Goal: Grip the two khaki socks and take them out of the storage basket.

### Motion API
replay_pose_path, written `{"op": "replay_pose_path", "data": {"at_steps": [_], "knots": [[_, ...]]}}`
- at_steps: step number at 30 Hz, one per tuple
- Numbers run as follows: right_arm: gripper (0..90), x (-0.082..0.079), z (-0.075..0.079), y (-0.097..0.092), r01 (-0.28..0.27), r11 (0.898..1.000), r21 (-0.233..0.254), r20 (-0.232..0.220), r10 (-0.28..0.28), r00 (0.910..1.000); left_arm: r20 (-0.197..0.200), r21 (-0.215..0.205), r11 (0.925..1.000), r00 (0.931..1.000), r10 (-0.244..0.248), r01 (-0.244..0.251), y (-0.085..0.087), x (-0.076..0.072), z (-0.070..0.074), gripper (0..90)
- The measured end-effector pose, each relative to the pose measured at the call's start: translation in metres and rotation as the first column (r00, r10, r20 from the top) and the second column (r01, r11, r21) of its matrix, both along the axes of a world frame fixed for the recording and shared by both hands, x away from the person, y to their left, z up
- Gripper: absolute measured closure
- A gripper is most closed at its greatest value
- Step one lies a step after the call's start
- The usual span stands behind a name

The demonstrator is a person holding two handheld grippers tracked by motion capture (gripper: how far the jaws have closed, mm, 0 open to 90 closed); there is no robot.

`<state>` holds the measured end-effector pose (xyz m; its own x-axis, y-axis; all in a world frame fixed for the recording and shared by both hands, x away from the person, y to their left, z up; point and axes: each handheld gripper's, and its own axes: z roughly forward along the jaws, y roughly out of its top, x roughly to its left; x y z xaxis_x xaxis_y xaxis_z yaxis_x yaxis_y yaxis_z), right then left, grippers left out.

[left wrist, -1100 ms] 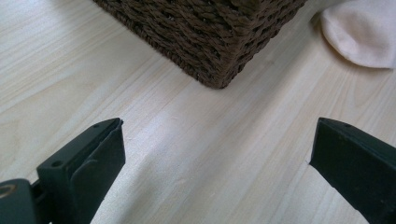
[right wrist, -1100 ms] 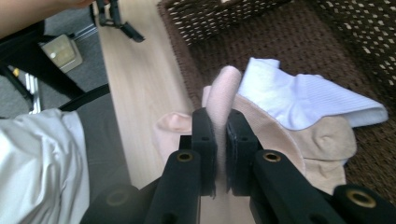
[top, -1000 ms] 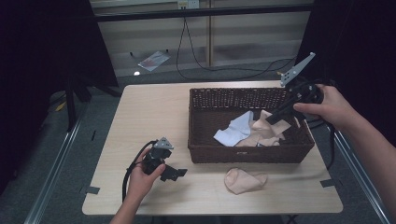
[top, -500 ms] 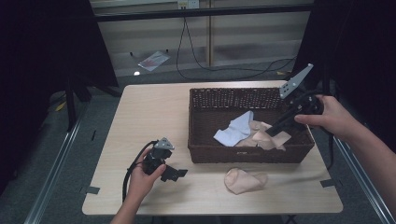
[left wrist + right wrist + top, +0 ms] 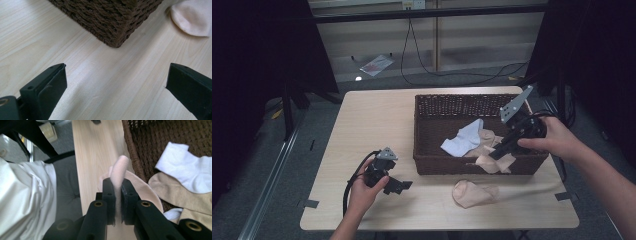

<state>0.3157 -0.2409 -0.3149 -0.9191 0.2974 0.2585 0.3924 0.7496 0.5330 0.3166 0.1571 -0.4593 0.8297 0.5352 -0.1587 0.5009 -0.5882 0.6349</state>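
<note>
Right gripper [image 5: 117,195] clamps a pale pink sock [image 5: 118,173] at the wicker basket's [image 5: 472,165] front rim, right of centre in the high view.
The right gripper view reveals pinched fabric; left gripper [image 5: 115,82], lower left, rests open on the table [image 5: 377,120].

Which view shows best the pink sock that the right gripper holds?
The right gripper view: the pink sock is close, pinched between the fingers. The high view shows it small, at the basket's front rim.

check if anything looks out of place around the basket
One pale pink sock lies alone on the table, outside the wicker basket that holds the white sock and beige ones. Another pink sock hangs over the front rim, pinched in the right gripper.
</note>
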Motion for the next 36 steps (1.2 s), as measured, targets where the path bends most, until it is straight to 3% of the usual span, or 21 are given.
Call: {"op": "replay_pose_path", "data": {"at_steps": [17,21,34,36], "knots": [[84.3,-0.008,-0.045,0.021,-0.028,0.999,-0.036,-0.009,0.028,0.9996,0.004,0.002,1.0000,1.0000,0.007,-0.007,0.005,-0.003,0.002,2.7],[84.0,-0.009,-0.057,0.025,-0.034,0.997,-0.071,0.001,0.034,0.9994,0.006,0.004,1.0000,1.0000,0.008,-0.008,0.005,-0.003,0.002,2.7],[82.8,-0.010,-0.077,0.032,-0.025,0.998,-0.064,0.005,0.026,0.9997,0.005,0.005,1.0000,1.0000,0.006,-0.006,0.005,-0.003,0.002,2.7],[79.3,-0.011,-0.081,0.033,-0.024,0.998,-0.063,-0.003,0.024,0.9997,0.005,0.005,1.0000,1.0000,0.004,-0.004,0.005,-0.003,0.002,2.7]]}}
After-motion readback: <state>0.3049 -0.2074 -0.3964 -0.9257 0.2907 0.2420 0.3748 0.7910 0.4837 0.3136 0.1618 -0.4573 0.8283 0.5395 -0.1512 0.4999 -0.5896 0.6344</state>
